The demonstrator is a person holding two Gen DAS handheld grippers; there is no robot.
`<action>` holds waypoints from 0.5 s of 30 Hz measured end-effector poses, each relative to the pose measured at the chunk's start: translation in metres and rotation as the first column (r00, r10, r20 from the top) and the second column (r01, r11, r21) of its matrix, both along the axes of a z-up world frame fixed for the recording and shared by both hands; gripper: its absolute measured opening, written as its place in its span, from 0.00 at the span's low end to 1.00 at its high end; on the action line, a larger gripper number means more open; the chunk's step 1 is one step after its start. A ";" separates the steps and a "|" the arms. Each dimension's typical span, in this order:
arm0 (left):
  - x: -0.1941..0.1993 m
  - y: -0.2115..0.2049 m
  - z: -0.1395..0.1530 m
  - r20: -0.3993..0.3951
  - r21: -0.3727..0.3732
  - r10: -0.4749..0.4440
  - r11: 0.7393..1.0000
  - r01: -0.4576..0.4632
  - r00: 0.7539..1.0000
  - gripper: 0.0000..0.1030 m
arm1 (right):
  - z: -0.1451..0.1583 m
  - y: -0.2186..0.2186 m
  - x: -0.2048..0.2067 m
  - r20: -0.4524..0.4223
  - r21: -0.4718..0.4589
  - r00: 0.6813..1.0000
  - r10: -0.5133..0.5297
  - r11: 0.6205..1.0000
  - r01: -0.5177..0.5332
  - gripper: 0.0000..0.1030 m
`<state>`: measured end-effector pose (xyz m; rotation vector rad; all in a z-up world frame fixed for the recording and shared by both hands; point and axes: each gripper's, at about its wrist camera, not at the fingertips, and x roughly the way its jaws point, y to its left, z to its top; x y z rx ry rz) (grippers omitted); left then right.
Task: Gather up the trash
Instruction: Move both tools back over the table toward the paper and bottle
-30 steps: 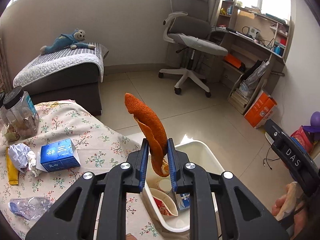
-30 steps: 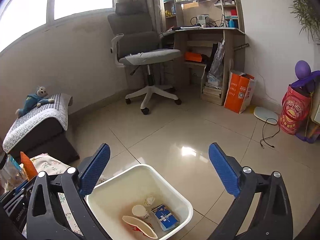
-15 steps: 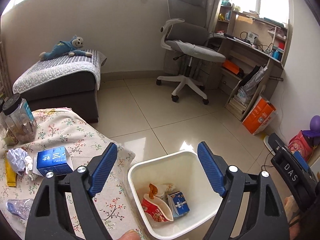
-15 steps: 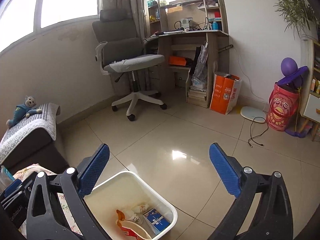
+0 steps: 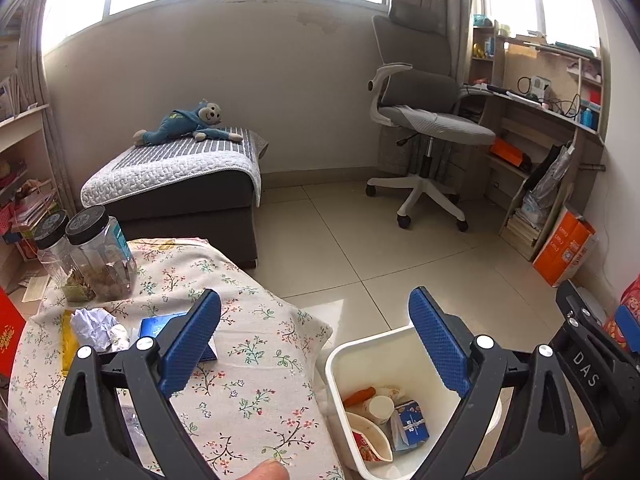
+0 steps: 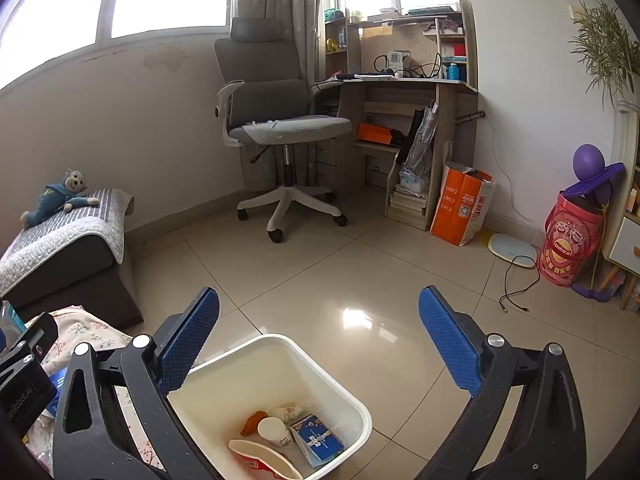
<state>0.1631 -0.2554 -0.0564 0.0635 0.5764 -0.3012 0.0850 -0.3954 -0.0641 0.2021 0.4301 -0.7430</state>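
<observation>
the orange peel (image 5: pixel 359 397) that i had clamped upright in my left tool (image 5: pixel 314 344) a second ago is now lying in the white bin (image 5: pixel 368 344), beside a paper cup (image 6: pixel 275 432) and a small blue carton (image 6: pixel 318 438), with a red-and-white wrapper in front of them. the left tool's jaws are opening and nothing is between them; the blue pads stand wide apart over the gap between surface and bin. my right tool (image 6: pixel 319 340) also stands wide apart and empty, hovering above the bin.

so that piece counts as collected, i judge, and the job is not done: a crumpled white paper (image 5: pixel 95 326), a blue box (image 5: pixel 168 330) partly hidden behind my left pad, a yellow strip and what looks like a flattened clear bottle lie on the flowered surface (image 5: pixel 256 380). two lidded jars (image 5: pixel 98 256) sit at the far corner; i take those as not trash.

the cloth's edge drops off right next to the bin rim, so the carry is short. the tiled floor (image 6: pixel 320 264) beyond is open; the office chair (image 6: pixel 280 120) is well apart
</observation>
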 end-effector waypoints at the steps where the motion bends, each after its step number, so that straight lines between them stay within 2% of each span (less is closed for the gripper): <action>1: 0.000 0.004 0.000 0.002 0.001 0.008 1.000 -0.008 1.000 0.89 | 0.001 0.004 0.002 0.000 -0.006 1.000 0.008 1.000 -0.008 0.93; 15: 0.009 0.072 0.000 0.001 0.012 0.138 0.990 -0.138 0.990 0.89 | 0.006 0.059 0.030 -0.006 -0.022 0.990 0.142 0.990 -0.142 0.93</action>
